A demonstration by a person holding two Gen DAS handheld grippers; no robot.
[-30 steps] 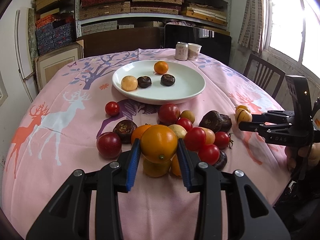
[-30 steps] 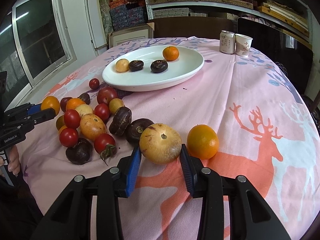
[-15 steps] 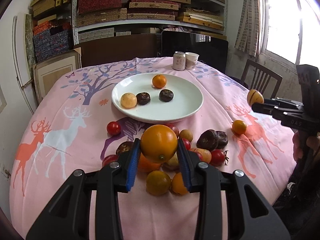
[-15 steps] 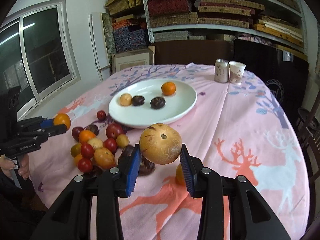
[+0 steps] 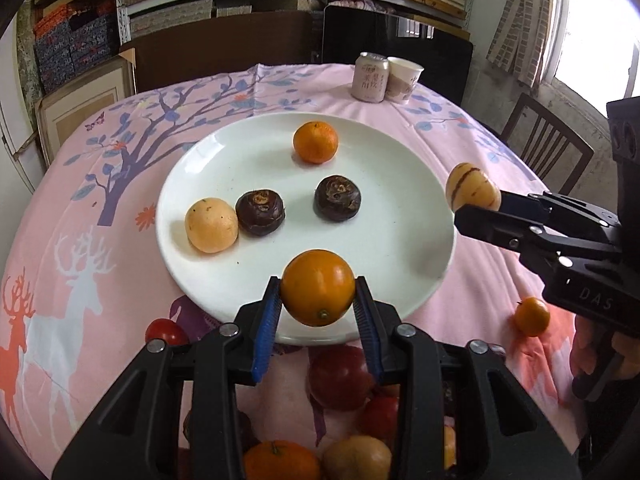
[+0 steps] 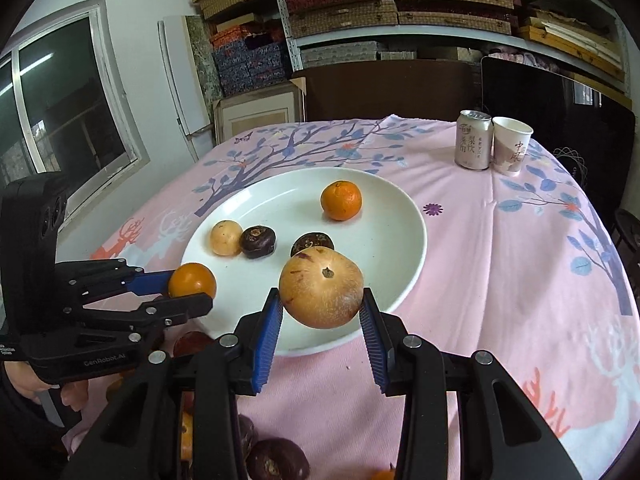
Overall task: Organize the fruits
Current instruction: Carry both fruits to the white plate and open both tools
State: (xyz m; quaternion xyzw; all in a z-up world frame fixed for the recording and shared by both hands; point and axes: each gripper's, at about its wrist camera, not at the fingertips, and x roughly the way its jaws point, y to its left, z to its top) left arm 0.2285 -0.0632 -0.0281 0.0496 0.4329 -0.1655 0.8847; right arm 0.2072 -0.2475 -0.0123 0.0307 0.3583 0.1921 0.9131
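Our left gripper (image 5: 317, 308) is clamped on a smooth orange fruit (image 5: 317, 287), its blue pads pressing both sides, and we hold it above the near rim of the white plate (image 5: 400, 216). Our right gripper (image 6: 322, 316) is closed on a pale speckled round fruit (image 6: 321, 287), raised over the plate's near edge; from the left wrist view that fruit shows faint dark stripes and sits just beside the plate's right rim.

On the plate lie a mandarin (image 5: 315, 142) toward the far side, two dark brown fruits (image 5: 338, 198) near the middle, well apart from each other, and a pale yellow fruit (image 5: 211, 225) touching the left-hand dark one.

Below and behind the grippers, on the pink deer-print tabletop (image 5: 80, 240), we see a loose cluster of red tomatoes (image 5: 340, 376), oranges and dark fruits, partly hidden by the gripper bodies. A small orange (image 5: 531, 316) lies alone to the right of the plate. At the far side a drink can (image 6: 473, 145) and a paper cup (image 6: 511, 146) stand touching.
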